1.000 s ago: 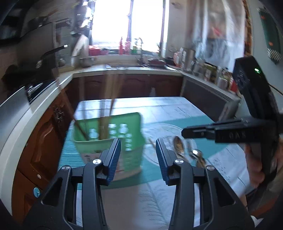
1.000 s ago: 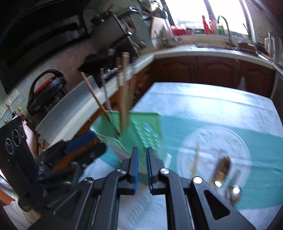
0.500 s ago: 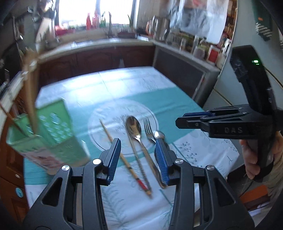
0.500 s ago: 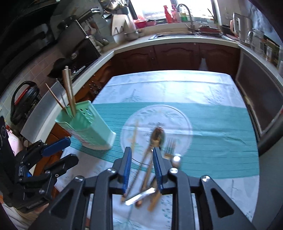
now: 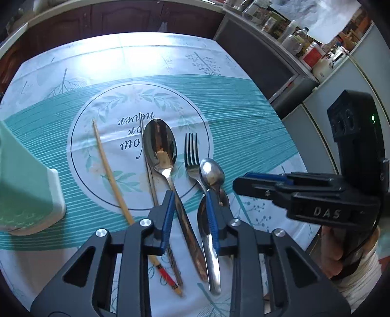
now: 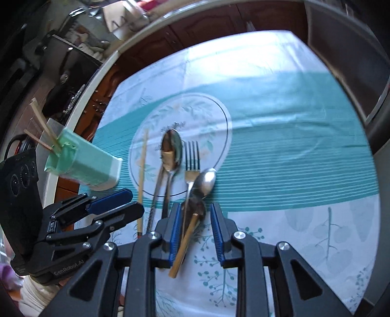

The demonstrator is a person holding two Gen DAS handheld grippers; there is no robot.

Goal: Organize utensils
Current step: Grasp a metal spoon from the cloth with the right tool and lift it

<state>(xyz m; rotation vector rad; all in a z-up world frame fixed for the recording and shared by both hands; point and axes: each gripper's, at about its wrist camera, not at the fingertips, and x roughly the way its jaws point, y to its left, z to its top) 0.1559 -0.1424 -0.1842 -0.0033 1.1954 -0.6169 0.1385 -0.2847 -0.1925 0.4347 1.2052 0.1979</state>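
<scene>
Utensils lie in a row on the table: a wooden chopstick (image 5: 107,168), a thin metal chopstick (image 5: 149,175), a large spoon (image 5: 159,146), a fork (image 5: 191,153), a small spoon (image 5: 211,172) and a dark wooden-handled spoon (image 6: 192,219). My left gripper (image 5: 188,207) is open just above the large spoon's handle. My right gripper (image 6: 193,220) is open around the wooden-handled spoon, touching nothing I can see. The green utensil holder (image 6: 85,165) stands at the left with chopsticks in it; it also shows in the left wrist view (image 5: 22,185).
The table has a teal and white cloth (image 5: 243,109). Dark kitchen cabinets (image 5: 121,17) and a counter run behind it. A grey cabinet with jars (image 5: 292,48) stands at the right.
Both grippers have swung away from the green holder and come down low over the row of utensils. My right gripper has opened wider.
</scene>
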